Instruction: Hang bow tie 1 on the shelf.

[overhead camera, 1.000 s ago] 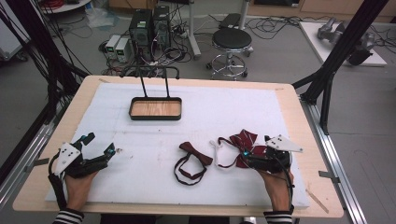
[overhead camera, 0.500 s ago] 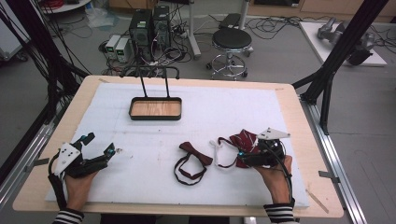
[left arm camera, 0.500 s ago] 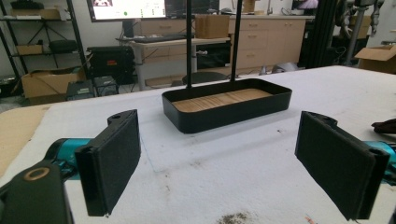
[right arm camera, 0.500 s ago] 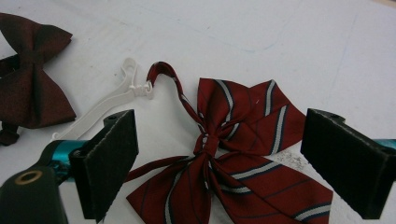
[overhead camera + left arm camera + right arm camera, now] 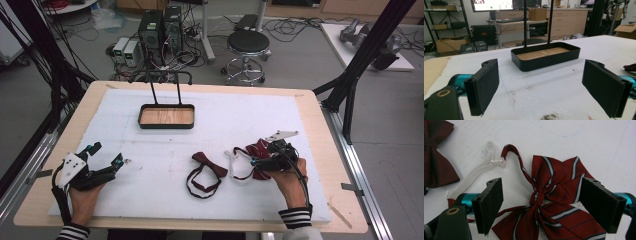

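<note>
White table mat (image 5: 280, 115) under right gripper (image 5: 541, 205), jaws straddling striped bow tie (image 5: 554, 195).

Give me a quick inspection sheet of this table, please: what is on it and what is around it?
Surface: white mat over a wooden table, lightly smudged.
Job's things: striped bow tie, plain bow tie, black tray.
Clutter: nothing seen.
Grippers: left gripper open over bare mat; right gripper open, astride the striped bow tie.
Cables: one trails along each wrist.
Surroundings: stool, computers on the floor.
</note>
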`<state>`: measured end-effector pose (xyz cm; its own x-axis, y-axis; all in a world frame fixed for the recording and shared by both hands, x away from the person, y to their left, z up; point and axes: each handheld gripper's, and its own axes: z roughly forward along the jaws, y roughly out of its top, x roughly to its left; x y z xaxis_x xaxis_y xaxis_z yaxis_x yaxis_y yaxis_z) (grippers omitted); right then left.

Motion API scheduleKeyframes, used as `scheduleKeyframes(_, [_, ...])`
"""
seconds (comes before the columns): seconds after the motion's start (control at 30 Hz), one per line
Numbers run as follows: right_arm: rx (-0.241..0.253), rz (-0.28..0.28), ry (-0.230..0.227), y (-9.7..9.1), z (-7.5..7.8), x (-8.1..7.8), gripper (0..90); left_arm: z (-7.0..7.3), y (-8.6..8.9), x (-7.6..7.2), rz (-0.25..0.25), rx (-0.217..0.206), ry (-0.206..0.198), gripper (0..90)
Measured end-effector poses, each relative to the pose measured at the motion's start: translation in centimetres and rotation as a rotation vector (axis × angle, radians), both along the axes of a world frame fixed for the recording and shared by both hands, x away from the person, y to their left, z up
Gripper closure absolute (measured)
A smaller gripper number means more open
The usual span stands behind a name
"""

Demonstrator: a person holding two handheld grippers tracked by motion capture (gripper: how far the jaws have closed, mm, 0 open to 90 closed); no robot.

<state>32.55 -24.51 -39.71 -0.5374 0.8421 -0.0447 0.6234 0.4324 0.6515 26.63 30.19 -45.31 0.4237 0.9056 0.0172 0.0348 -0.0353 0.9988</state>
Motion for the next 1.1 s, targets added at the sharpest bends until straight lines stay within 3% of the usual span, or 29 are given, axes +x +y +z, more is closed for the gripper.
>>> scheduleKeyframes(0.53, [-0.075, -0.013, 0.126, 0.8, -0.5, 1.4, 36.7, 0.0, 0.0, 0.0, -0.002, 0.001, -0.001, 14.7])
scheduleKeyframes(0.73, [-0.108, -0.012, 0.155, 1.1, -1.0, 1.7, 42.1, 0.0, 0.0, 0.0, -0.002, 0.002, -0.001, 14.7])
scheduleKeyframes(1.1, [-0.119, -0.019, 0.196, 1.1, -1.3, 2.0, 50.1, 0.0, 0.0, 0.0, -0.002, 0.003, -0.001, 14.7])
